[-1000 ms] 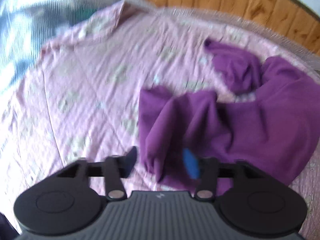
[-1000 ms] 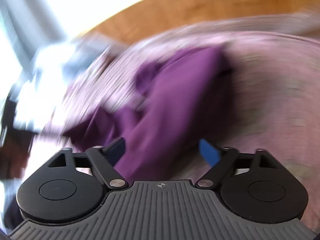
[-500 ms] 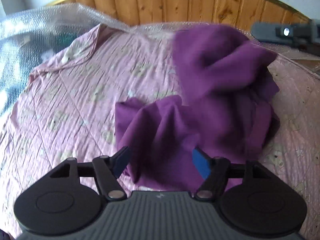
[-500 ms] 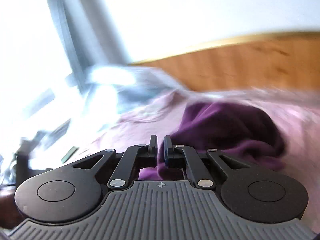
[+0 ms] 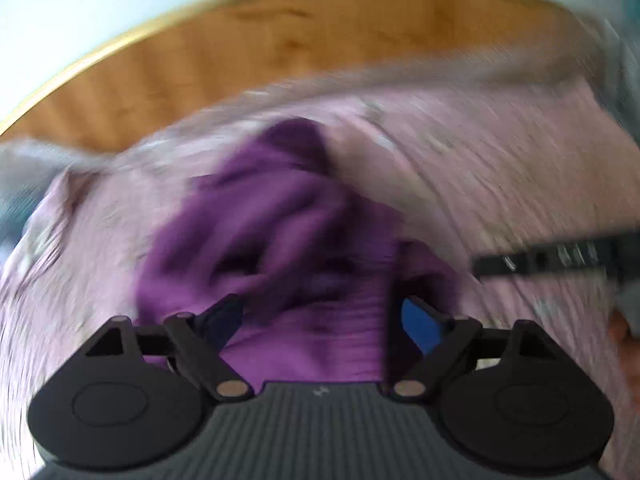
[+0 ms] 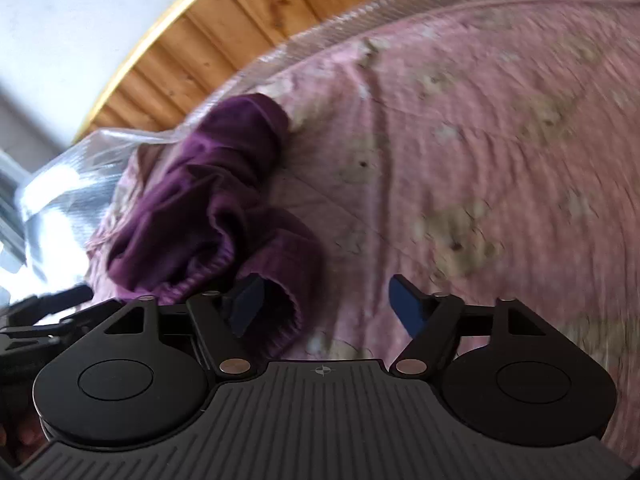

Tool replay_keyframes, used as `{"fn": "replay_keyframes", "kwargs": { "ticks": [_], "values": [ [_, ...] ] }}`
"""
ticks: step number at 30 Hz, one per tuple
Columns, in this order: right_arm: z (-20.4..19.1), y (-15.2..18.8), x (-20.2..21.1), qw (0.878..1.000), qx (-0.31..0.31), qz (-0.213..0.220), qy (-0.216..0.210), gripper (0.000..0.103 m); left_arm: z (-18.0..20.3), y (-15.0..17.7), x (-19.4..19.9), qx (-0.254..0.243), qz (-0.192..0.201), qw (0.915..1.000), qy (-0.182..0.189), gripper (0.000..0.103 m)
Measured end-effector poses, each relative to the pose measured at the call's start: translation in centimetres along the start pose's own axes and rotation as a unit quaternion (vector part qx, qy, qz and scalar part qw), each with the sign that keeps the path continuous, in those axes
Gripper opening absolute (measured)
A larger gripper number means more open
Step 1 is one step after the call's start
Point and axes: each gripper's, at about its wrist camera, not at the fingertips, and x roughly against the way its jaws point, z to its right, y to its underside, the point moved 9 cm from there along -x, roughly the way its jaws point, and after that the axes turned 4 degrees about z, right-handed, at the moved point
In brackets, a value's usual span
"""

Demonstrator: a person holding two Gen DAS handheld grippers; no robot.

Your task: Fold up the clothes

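A crumpled purple garment (image 5: 280, 232) lies in a heap on the pink quilted bedspread (image 5: 500, 168). My left gripper (image 5: 324, 320) is open just above its near edge, nothing between the blue pads; this view is blurred by motion. In the right wrist view the same purple garment (image 6: 208, 208) lies bunched at the left, its ribbed hem beside the left finger (image 6: 248, 300). My right gripper (image 6: 326, 304) is open over the bedspread (image 6: 480, 160), empty. The right gripper's black body (image 5: 560, 258) shows at the right edge of the left wrist view.
A wooden headboard (image 6: 248, 40) runs along the far side of the bed under a pale wall. Clear plastic wrap (image 6: 68, 184) lies bunched at the bed's left edge. A person's hand (image 5: 626, 344) shows at the right.
The right gripper was shut on the garment half a second ago and is now open; the garment has dropped into a heap. Both cameras have swung across the bed.
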Motion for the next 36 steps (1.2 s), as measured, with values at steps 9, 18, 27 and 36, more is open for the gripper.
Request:
{"fn": "replay_keyframes", "kwargs": {
  "ticks": [9,18,27,36],
  "values": [
    [3.4,-1.1,1.9,0.999,-0.033,0.014,0.014,0.076,-12.4,5.7,4.2,0.167,-0.034,0.9814,-0.089,0.007],
    [-3.0,-3.2,-3.0,0.998,0.050,-0.007,-0.041,0.086,-24.4,13.3,10.2,0.362,-0.050,0.9195,-0.145,0.006],
    [-10.3,-10.2,-12.3,0.980,0.196,0.003,-0.037,0.090,-24.4,11.7,11.0,0.380,-0.002,0.9121,-0.153,0.084],
    [-12.0,-10.7,-17.5,0.965,0.250,-0.035,-0.078,0.003,-26.0,6.4,-3.3,0.372,-0.029,0.9278,-0.014,0.089]
  ]
}}
